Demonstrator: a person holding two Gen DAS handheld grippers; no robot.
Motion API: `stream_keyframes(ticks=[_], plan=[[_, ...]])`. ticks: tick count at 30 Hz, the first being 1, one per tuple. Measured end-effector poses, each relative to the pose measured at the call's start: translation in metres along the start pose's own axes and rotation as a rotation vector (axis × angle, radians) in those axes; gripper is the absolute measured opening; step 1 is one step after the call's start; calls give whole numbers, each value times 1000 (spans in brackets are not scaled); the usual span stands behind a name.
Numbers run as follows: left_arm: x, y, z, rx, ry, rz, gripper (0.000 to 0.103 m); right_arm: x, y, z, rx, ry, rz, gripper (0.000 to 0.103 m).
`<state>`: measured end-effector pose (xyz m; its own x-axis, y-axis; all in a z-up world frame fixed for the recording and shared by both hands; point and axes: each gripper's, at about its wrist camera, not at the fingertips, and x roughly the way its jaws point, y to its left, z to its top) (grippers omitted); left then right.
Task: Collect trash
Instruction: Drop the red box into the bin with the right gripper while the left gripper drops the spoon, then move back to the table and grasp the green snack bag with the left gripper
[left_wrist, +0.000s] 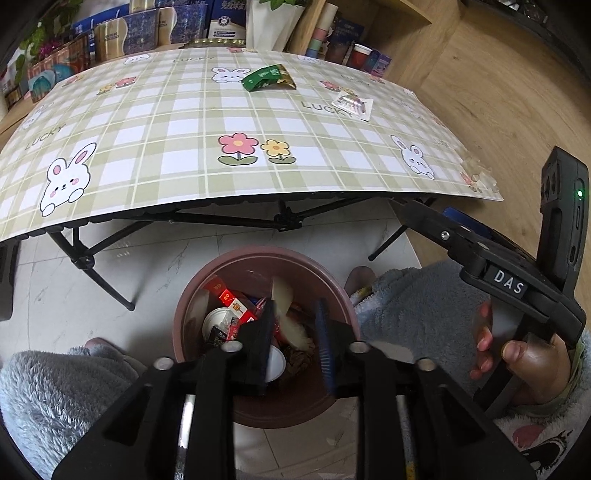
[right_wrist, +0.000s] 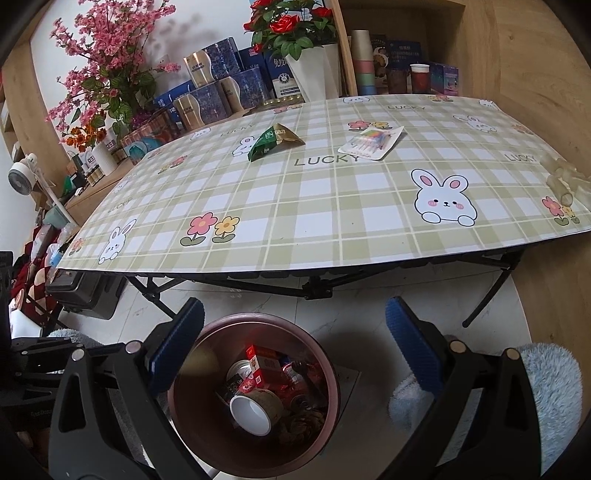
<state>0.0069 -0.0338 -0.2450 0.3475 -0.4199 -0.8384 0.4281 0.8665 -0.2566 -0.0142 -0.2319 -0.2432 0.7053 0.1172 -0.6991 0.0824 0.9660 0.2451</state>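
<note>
A brown round bin (left_wrist: 186, 306) stands on the pale floor in front of the table, holding red boxes (right_wrist: 264, 360), a tape roll (right_wrist: 251, 410) and other scraps. My left gripper (left_wrist: 295, 308) hangs over its mouth, jaws partly apart; a pale yellowish scrap (left_wrist: 282, 293) lies between the fingers, and the pads do not press it. My right gripper (right_wrist: 295, 343) is wide open above the same bin (right_wrist: 332, 369), with nothing in it. On the table lie a green wrapper (right_wrist: 275, 142), a blister pack (right_wrist: 371, 142) and crumpled clear plastic (right_wrist: 563, 181).
The checked tablecloth (left_wrist: 184, 122) overhangs a folding table with black crossed legs (left_wrist: 284, 219). Boxes, cups and flower pots (right_wrist: 295, 44) line the shelf behind. A hand (left_wrist: 517, 354) in a fluffy sleeve holds the right gripper's handle. A black case (right_wrist: 88, 291) sits under the table's left end.
</note>
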Motion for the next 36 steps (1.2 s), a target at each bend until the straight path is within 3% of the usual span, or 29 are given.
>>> stream_keyframes(ticks=[12,18,26,31,36], plan=[[-1,12,1,-56,-16,48,81,5,3,-3,-8,25,7,97],[-2,25,2,-110,-23,55,82,9,3,-3,-8,39,6,97],[-9,44,25,-151,-91,77,82,18,-3,15,-48,56,11,97],[-2,50,58,-146,-117,75,82,25,-23,39,-34,48,8,97],[12,42,111,-60,-157,62,82,36,-43,63,-53,49,13,97]])
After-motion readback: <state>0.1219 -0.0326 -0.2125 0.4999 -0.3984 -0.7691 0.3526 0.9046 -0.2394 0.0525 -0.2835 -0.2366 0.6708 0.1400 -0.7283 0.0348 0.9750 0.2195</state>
